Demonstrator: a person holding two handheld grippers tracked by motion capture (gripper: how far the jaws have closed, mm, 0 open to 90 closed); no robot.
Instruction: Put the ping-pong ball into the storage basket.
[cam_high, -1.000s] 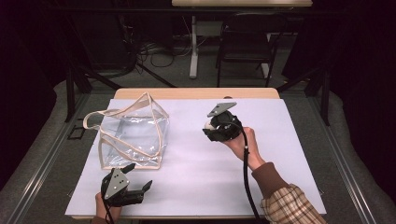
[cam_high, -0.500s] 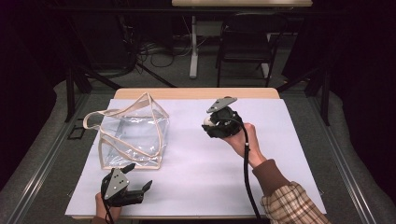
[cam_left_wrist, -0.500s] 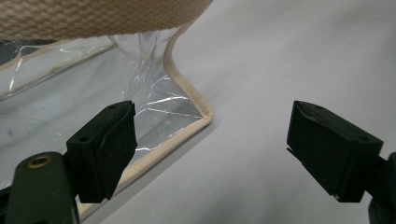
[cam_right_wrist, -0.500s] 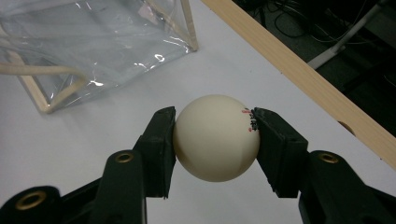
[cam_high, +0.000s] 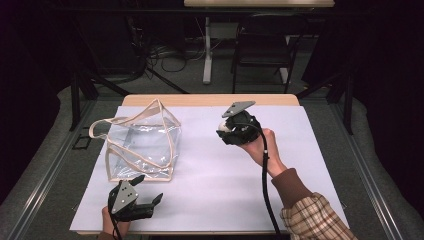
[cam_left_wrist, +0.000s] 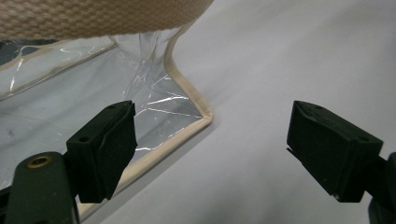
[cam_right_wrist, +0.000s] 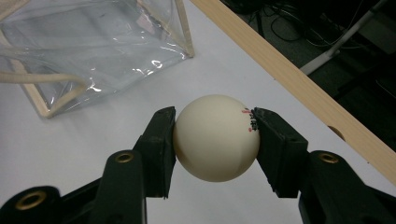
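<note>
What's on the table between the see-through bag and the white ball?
Nothing. In the high view, only bare white table cover lies between the clear bag and the ball held in the right gripper. The right gripper view agrees.

Chair (cam_high: 260, 55) and cables (cam_high: 165, 52) beyond table (cam_high: 210, 100)
</note>
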